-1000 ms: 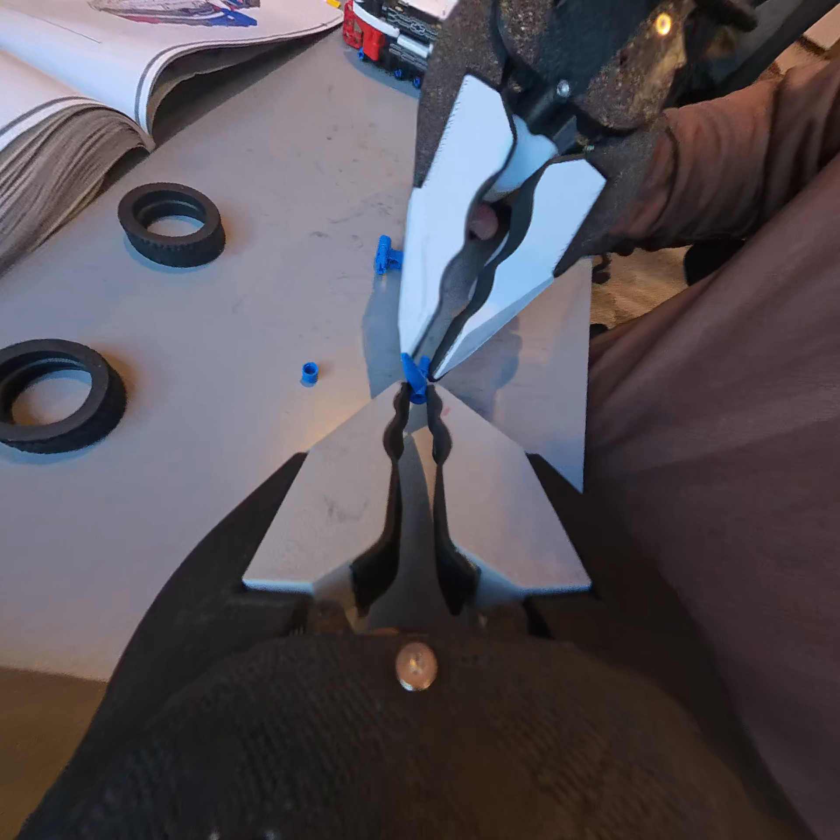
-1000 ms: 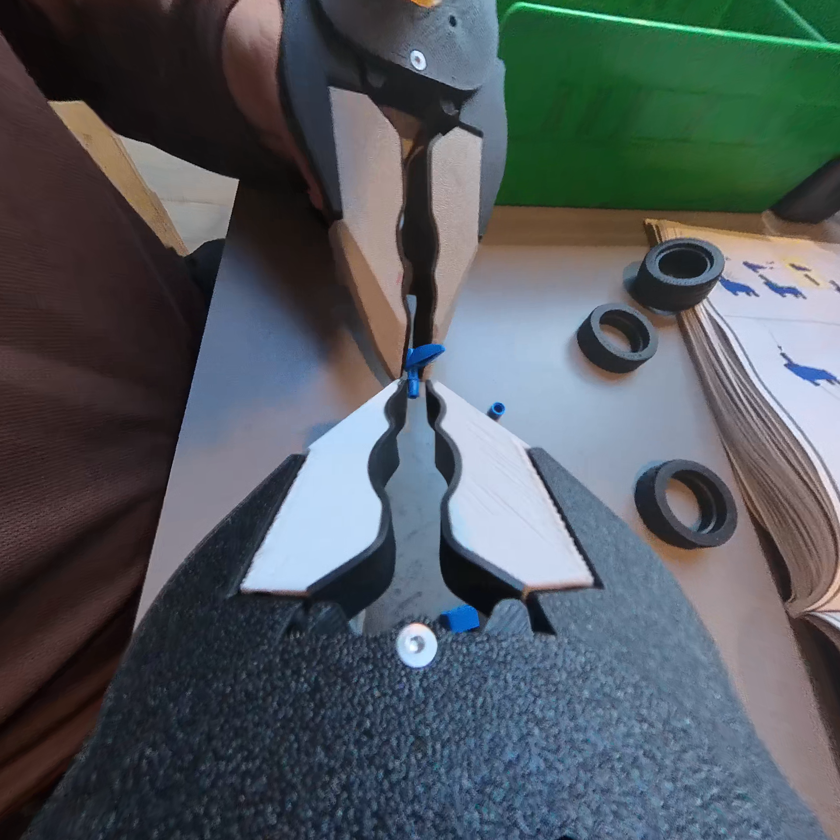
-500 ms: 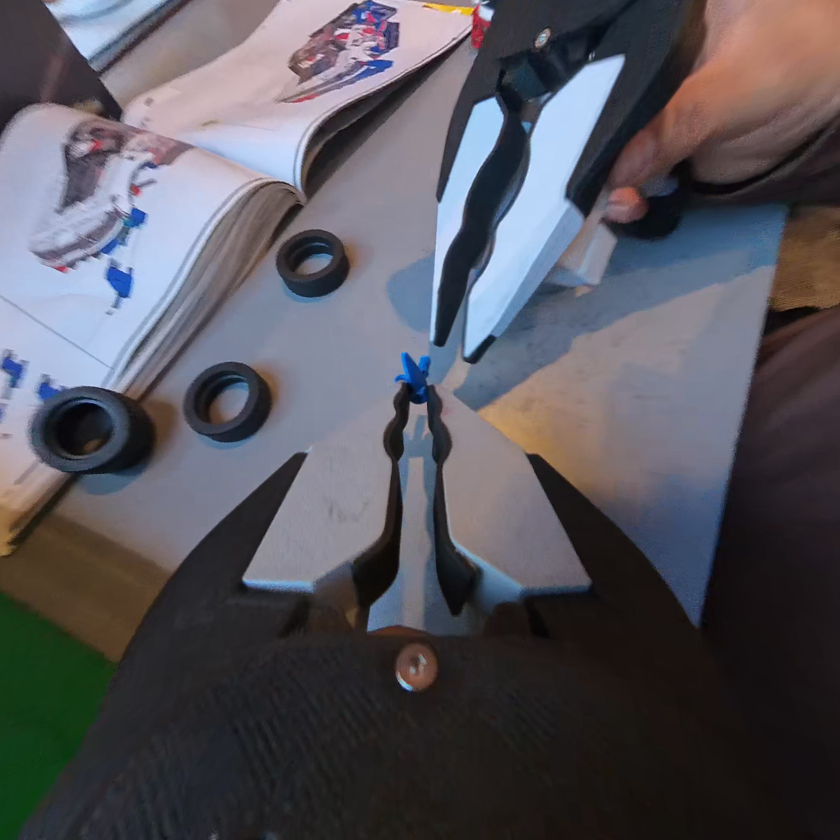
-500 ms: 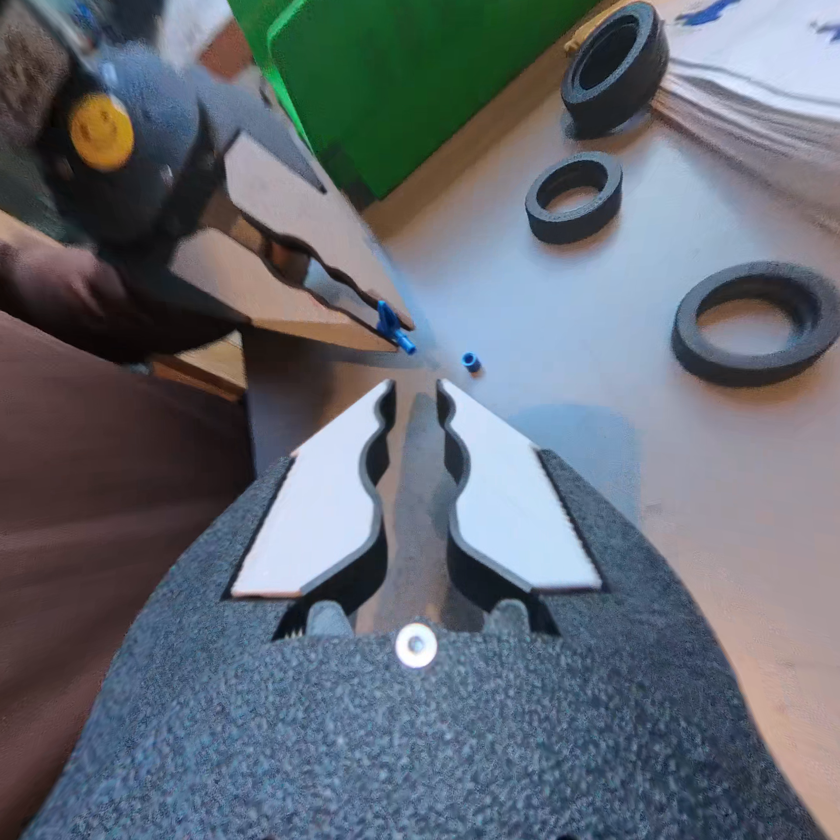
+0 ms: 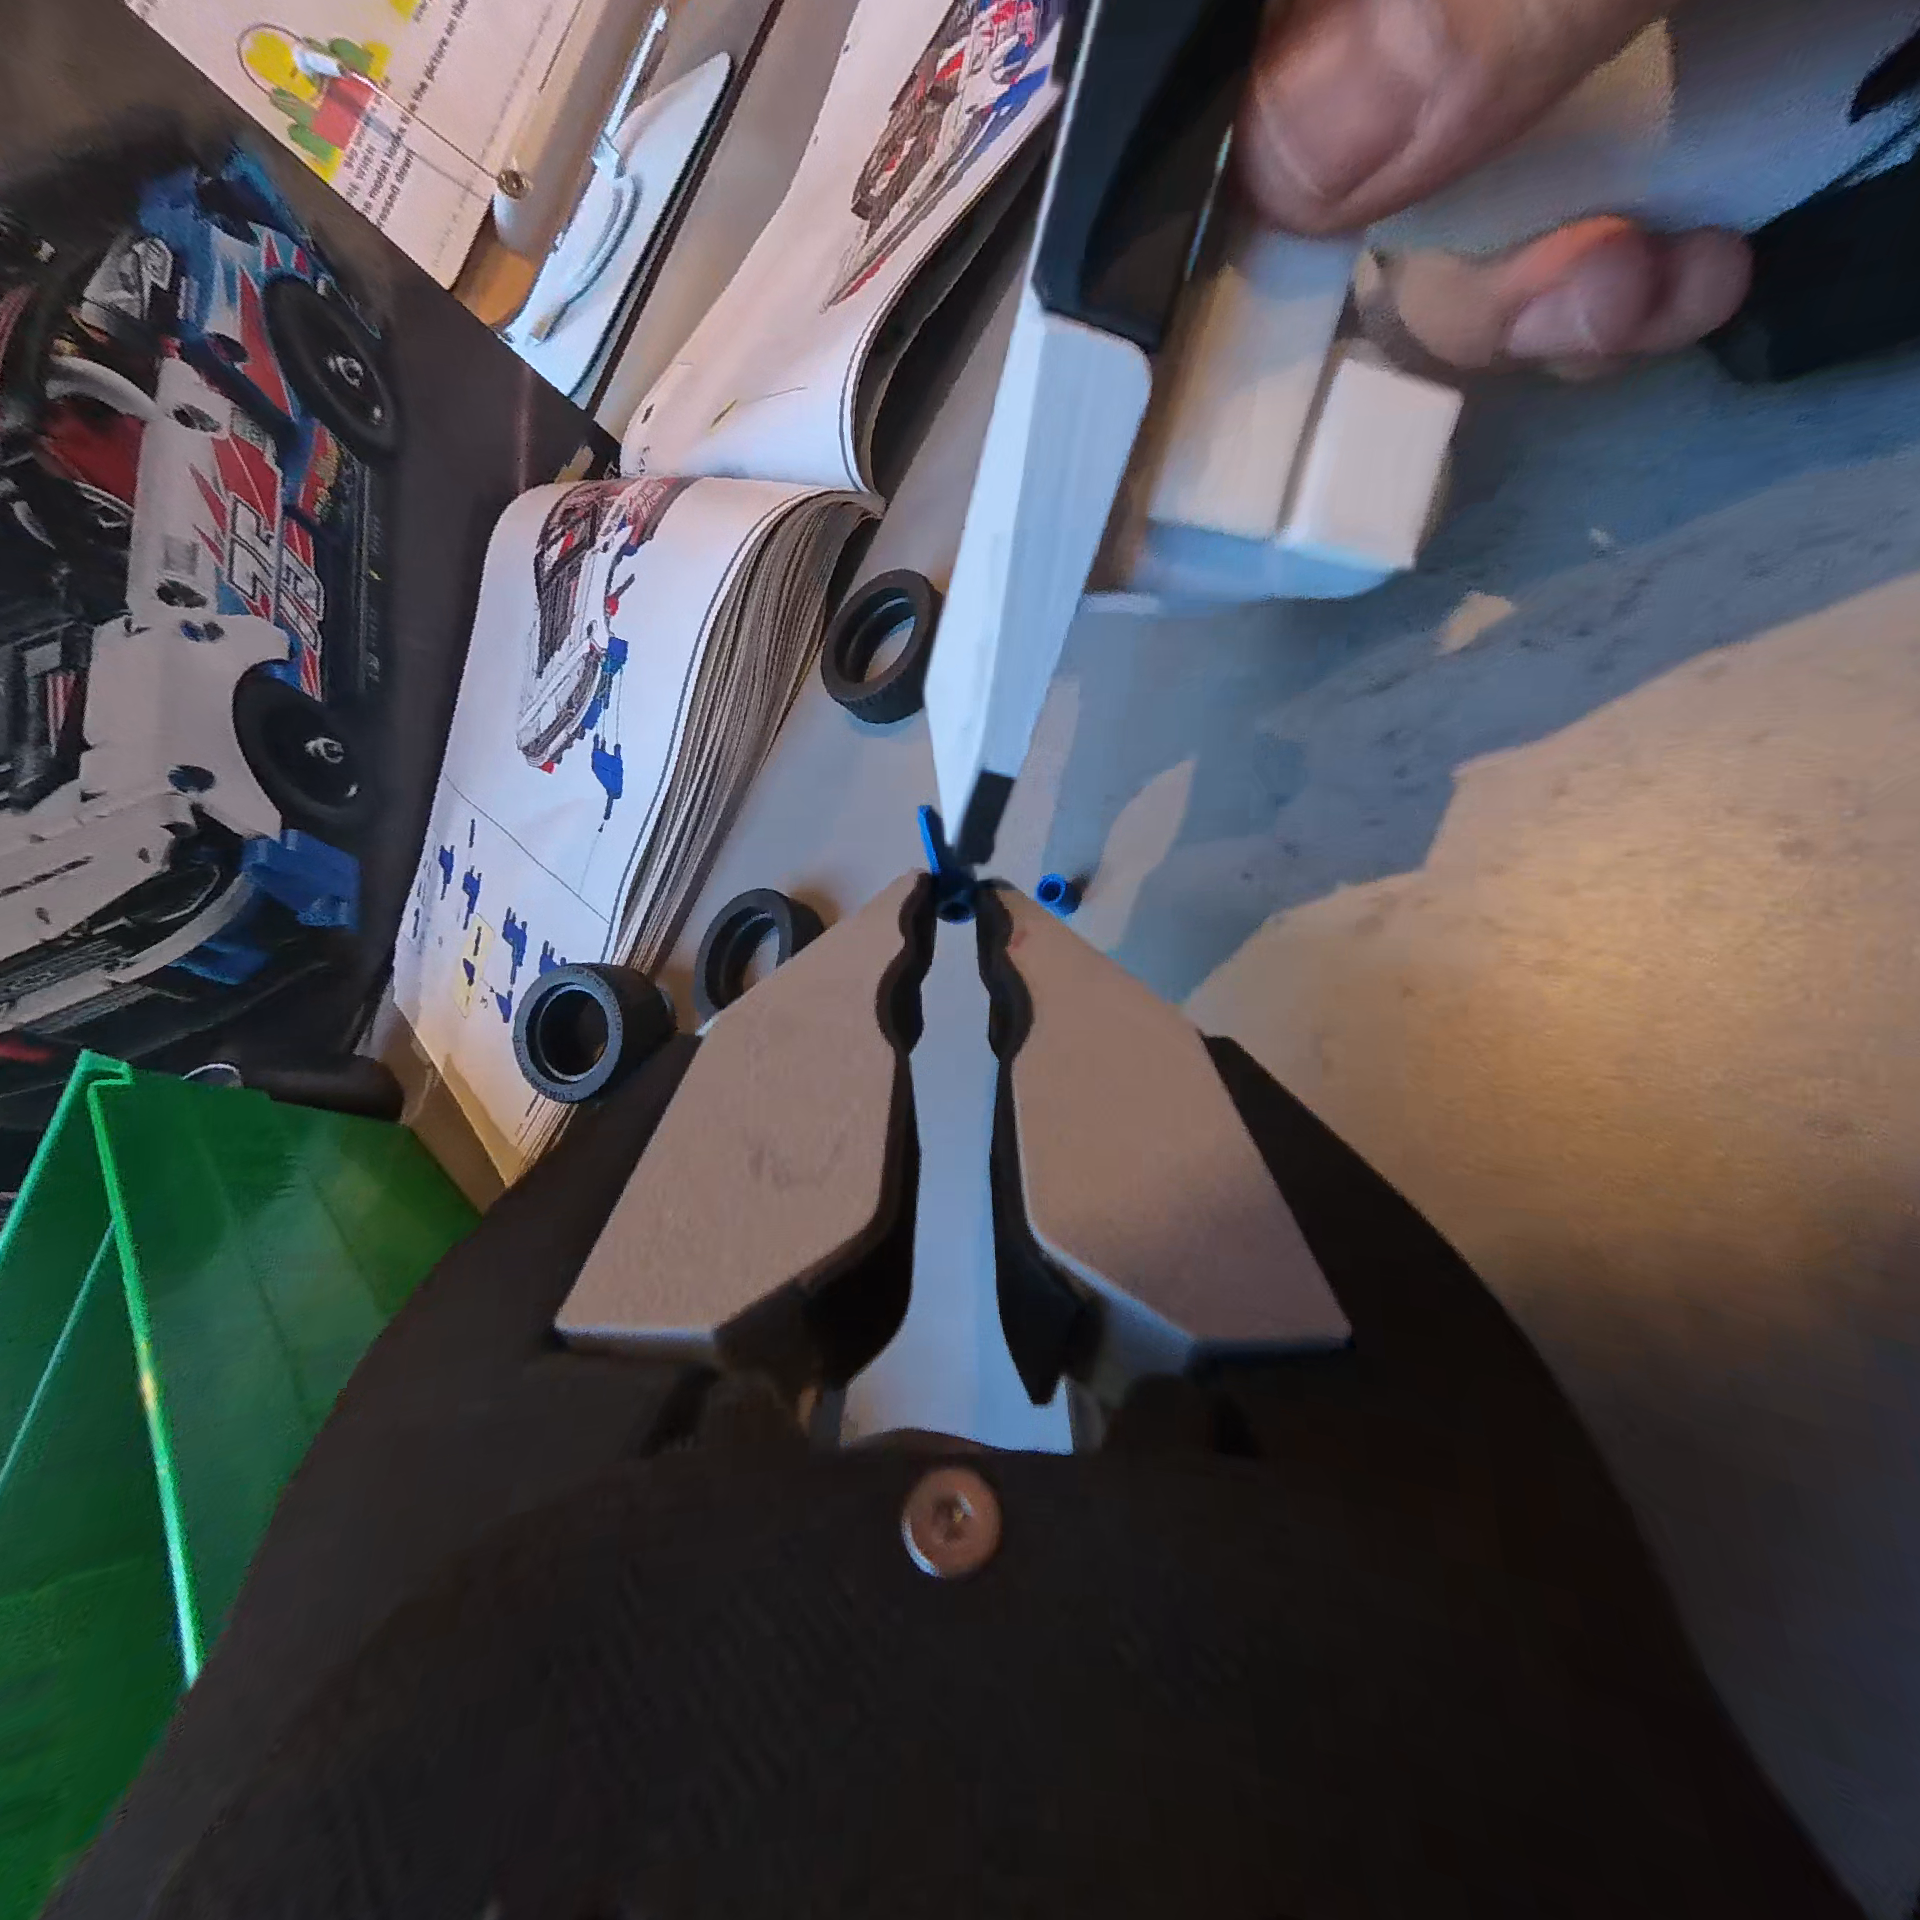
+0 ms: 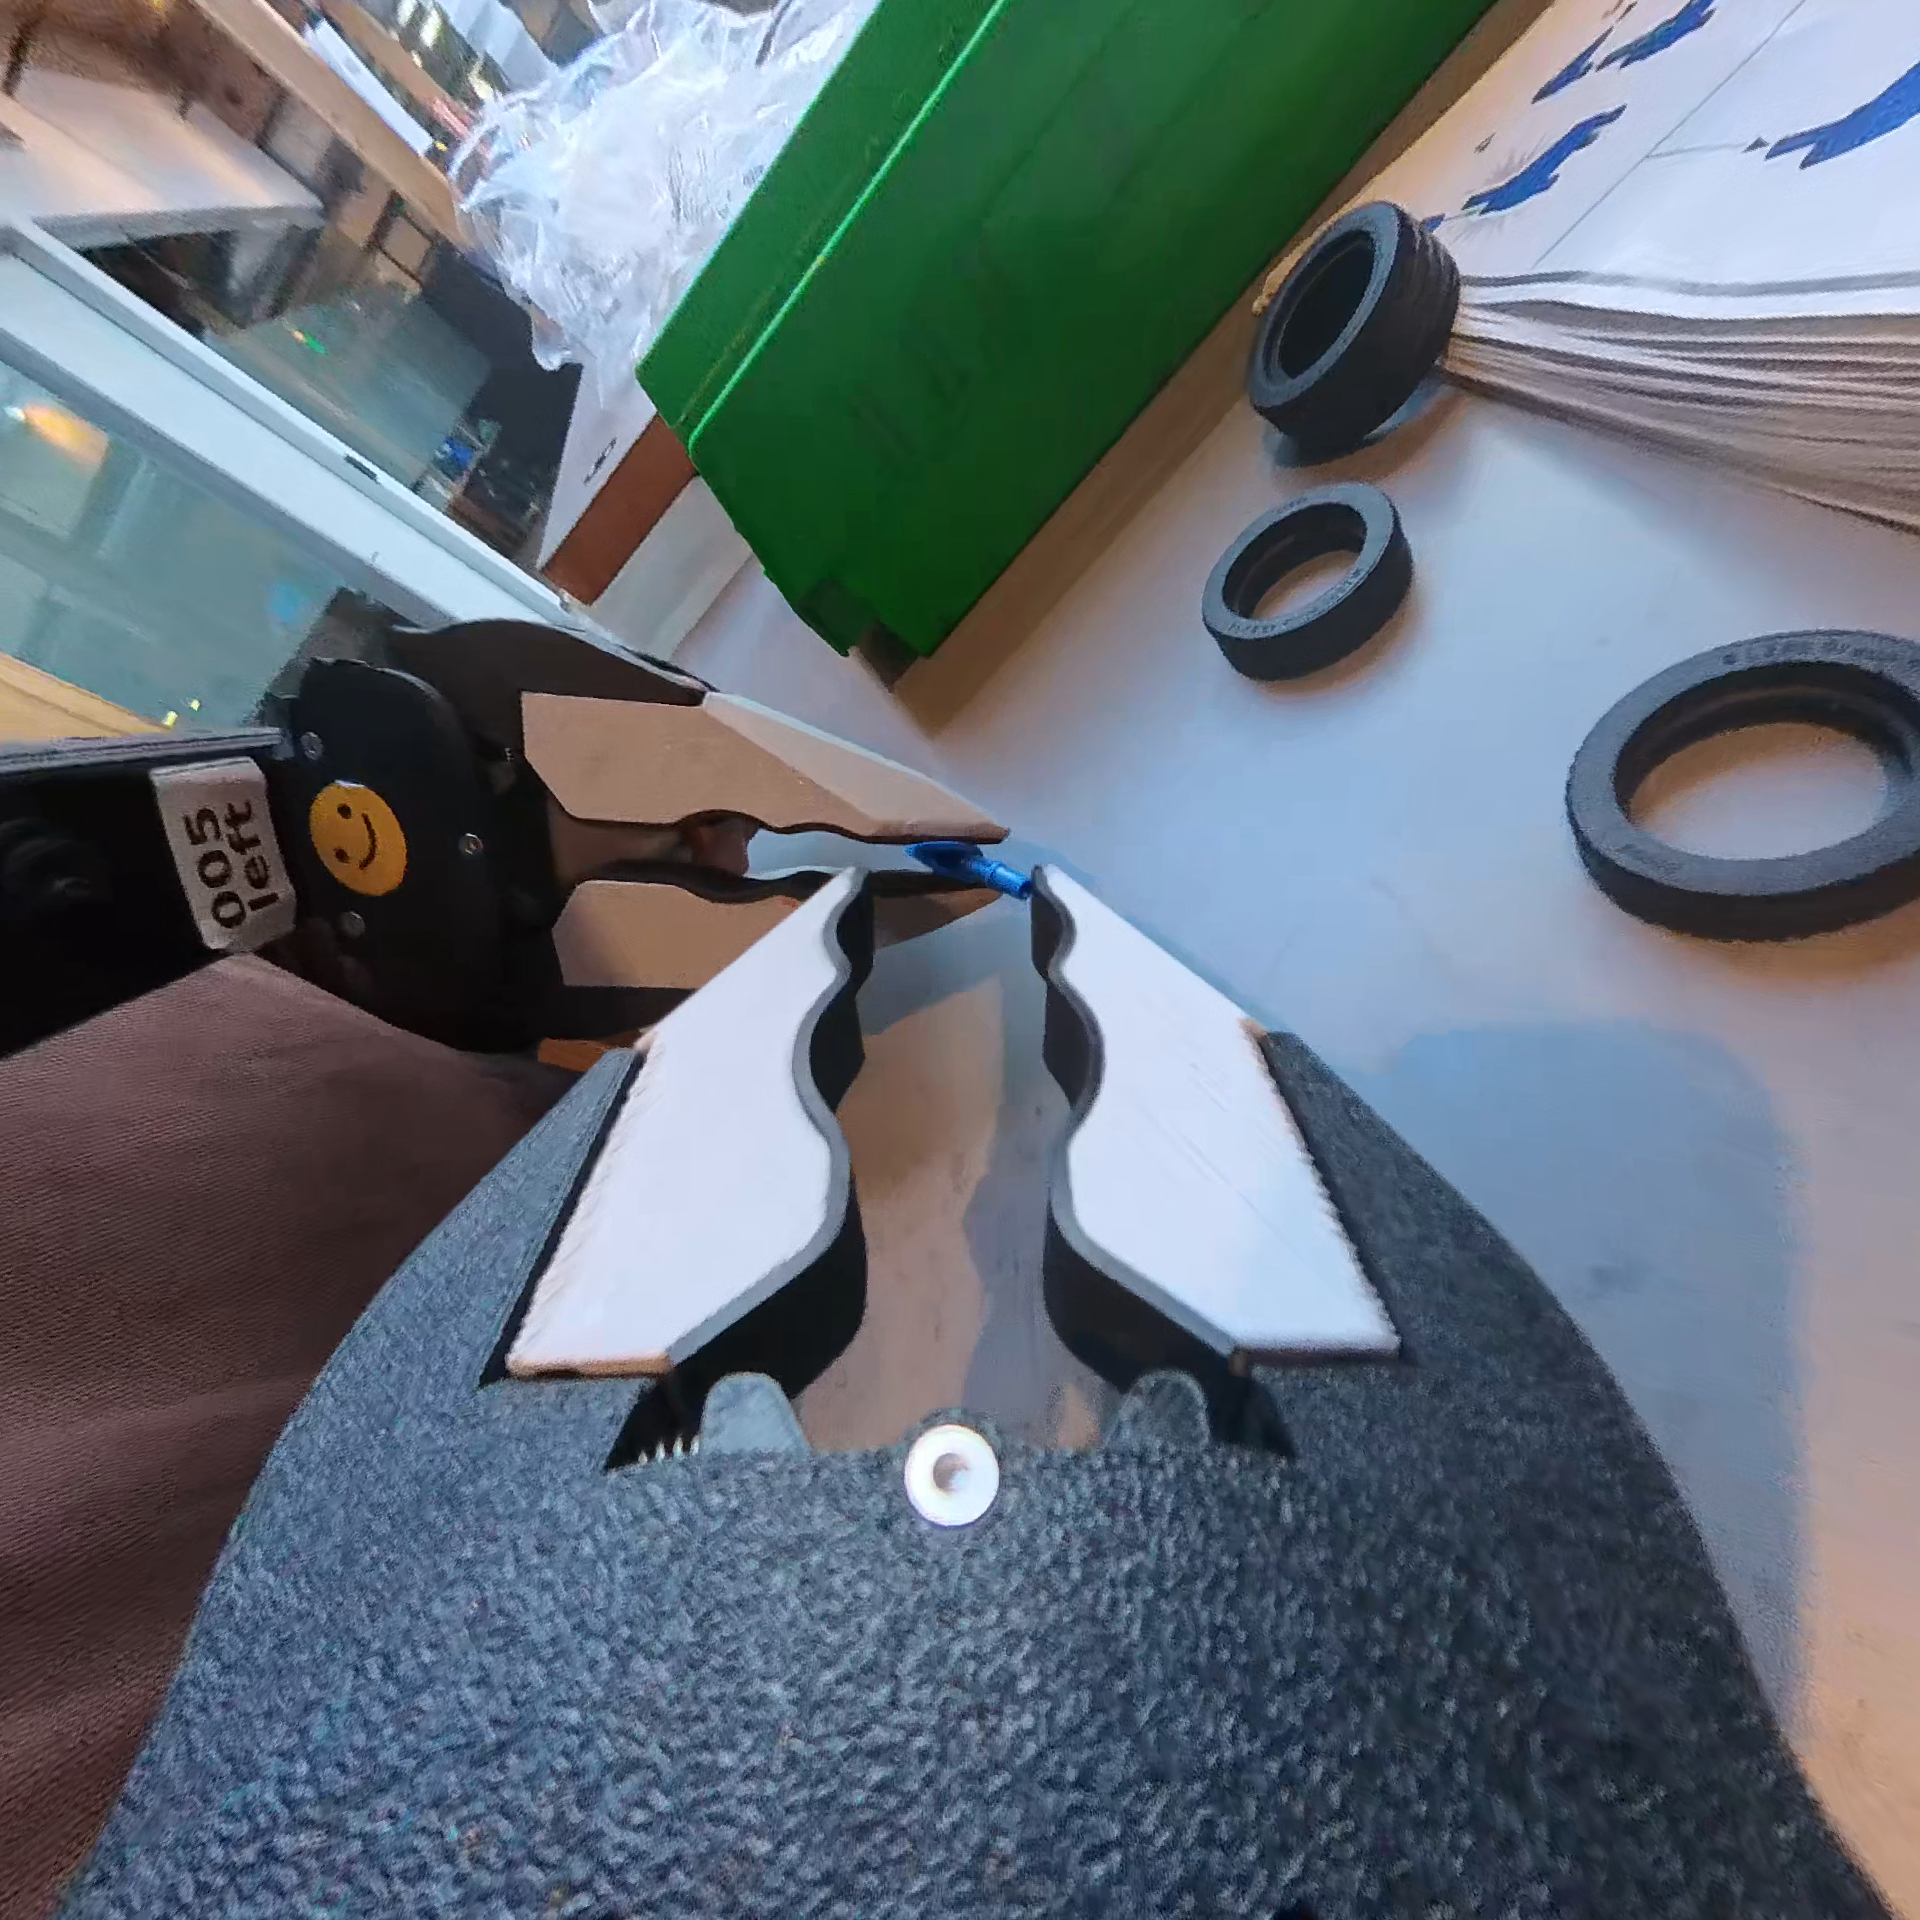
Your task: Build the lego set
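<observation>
Grey table (image 6: 1351, 935) — left gripper (image 5: 956, 899) clamps blue pin (image 5: 951, 902); right gripper (image 6: 945, 883) parted; only left view shows box art (image 5: 177, 623).

A small blue lego pin (image 5: 948, 871) sits pinched at the left gripper (image 5: 954, 902) tips, apparently above the table.

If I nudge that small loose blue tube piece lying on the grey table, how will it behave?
The small blue tube piece looks round and lies on its side, so it probably rolls. It seems tiny beside the black rubber tyre, likely very light, and may skid across the smooth grey table.
</observation>
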`<state>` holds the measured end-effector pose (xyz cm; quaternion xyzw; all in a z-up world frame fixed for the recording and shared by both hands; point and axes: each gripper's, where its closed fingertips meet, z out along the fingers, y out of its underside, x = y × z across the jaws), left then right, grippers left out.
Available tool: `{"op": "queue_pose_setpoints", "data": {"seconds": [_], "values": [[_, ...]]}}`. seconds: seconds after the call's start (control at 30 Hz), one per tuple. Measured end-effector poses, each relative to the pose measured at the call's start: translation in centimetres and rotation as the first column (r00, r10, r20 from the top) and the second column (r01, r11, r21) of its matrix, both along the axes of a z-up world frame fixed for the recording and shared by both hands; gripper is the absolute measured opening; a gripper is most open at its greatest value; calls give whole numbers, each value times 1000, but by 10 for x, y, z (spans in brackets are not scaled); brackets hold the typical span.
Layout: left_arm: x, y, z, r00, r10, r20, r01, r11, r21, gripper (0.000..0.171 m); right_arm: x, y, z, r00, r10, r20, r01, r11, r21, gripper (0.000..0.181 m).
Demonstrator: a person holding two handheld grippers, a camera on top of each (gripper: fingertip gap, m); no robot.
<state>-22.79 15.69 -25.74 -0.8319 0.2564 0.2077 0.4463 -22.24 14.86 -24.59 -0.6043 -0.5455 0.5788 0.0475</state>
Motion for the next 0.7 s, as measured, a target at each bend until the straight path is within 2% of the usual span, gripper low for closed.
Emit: {"op": "queue_pose_setpoints", "data": {"seconds": [0.17, 0.3, 0.6, 0.67, 0.7], "values": [[0, 0, 1, 1000, -3, -21, 4, 1000, 18, 5, 0, -1, -2, 1000, 10, 9, -10, 1000, -3, 29], [-1, 2, 3, 995, 1, -96, 2, 999, 34, 4, -1, 0, -1, 1000, 0, 0, 0, 1000, 6, 29], [4, 1, 4, 985, -38, -165, 47, 997, 54, 4, 1, -3, 0, 999, 48, -6, -49, 996, -70, 29], [7, 1, -1, 991, -56, -118, 62, 997, 45, 4, 2, -3, -4, 998, 66, 7, -65, 997, -46, 26], [11, -1, -5, 997, -69, -19, 70, 997, 26, 5, 4, -1, -6, 997, 71, 13, -71, 997, -19, 24]]}}
